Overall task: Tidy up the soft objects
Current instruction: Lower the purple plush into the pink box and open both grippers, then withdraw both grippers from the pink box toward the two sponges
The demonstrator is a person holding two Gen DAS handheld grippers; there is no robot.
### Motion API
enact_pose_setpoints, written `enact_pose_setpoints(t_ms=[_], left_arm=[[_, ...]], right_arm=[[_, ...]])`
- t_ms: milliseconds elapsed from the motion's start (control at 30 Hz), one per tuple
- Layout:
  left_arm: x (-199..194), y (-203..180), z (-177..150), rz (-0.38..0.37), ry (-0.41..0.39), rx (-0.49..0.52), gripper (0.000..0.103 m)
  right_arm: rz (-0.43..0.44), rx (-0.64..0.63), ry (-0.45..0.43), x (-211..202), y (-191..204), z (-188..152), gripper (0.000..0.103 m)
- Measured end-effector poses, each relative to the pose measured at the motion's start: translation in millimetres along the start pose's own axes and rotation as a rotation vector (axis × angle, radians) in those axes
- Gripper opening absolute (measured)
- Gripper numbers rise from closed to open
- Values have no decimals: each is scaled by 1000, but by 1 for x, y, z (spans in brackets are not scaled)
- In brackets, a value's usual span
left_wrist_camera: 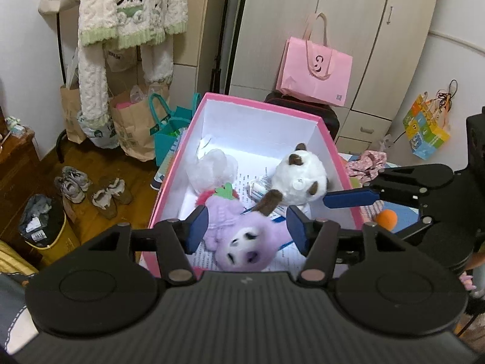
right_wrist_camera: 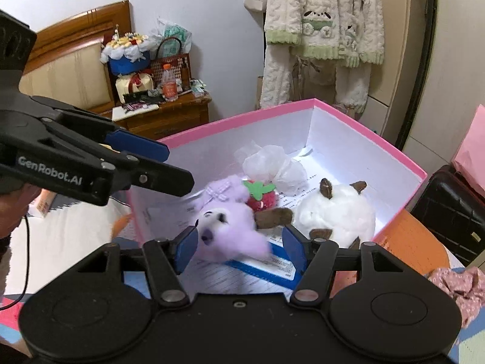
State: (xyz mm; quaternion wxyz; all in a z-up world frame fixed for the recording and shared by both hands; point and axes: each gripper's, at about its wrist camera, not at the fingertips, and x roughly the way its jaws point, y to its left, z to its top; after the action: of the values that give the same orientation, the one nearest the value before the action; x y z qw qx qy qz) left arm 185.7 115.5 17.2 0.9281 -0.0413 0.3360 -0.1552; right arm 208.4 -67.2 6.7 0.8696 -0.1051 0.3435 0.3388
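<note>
A pink box with a white inside holds a purple plush with a red strawberry, a white plush with brown ears, and crumpled white wrapping. My left gripper is open above the purple plush, fingers either side of it without gripping. My right gripper is open too, over the same purple plush, which is motion-blurred. The box rim and the white plush also show in the right wrist view. Each gripper appears in the other's view: the right, the left.
An orange ball and pink floral cloth lie right of the box. A pink paper bag sits on a black suitcase. Shoes, paper bags and a bin are on the floor at left. A bedside cabinet stands behind.
</note>
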Motion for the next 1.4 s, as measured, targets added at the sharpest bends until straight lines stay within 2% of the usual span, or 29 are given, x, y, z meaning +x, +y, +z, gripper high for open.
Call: enact_pose_setpoints(t_ms=[133,233,400,633,800,933,1067,1400], left_arm=[[-23,-11,0,-18,-8,30,58],[-37,-19,0,-43,26,49,58],[-62,-49,-6,-63,21,147,58],[-83,-89,-20,-234,35,211,58],[-84,-123,-34,-298,36,262,58],[-75,-142,-39,-340,18,256,58],[-61,-161,-41,-321,-5,270,58],[-4,-199,-38,-268,-22,290,58]], right_arm=[[0,-5,-19,-23,8,-4,67],[-34,-31,-27,-37,15,-7,67],[-64,-28,-56,-74,16,-17,67],[-89,23,-112,-136,1,-46,67],[-144,51,-144,-168,-7,-76,67],[-170,80,-181,-185,-16,-100,67],[-170,112,-213,-191,-27,-122,67],[-175,140,-198,-169,-61,-155,67]])
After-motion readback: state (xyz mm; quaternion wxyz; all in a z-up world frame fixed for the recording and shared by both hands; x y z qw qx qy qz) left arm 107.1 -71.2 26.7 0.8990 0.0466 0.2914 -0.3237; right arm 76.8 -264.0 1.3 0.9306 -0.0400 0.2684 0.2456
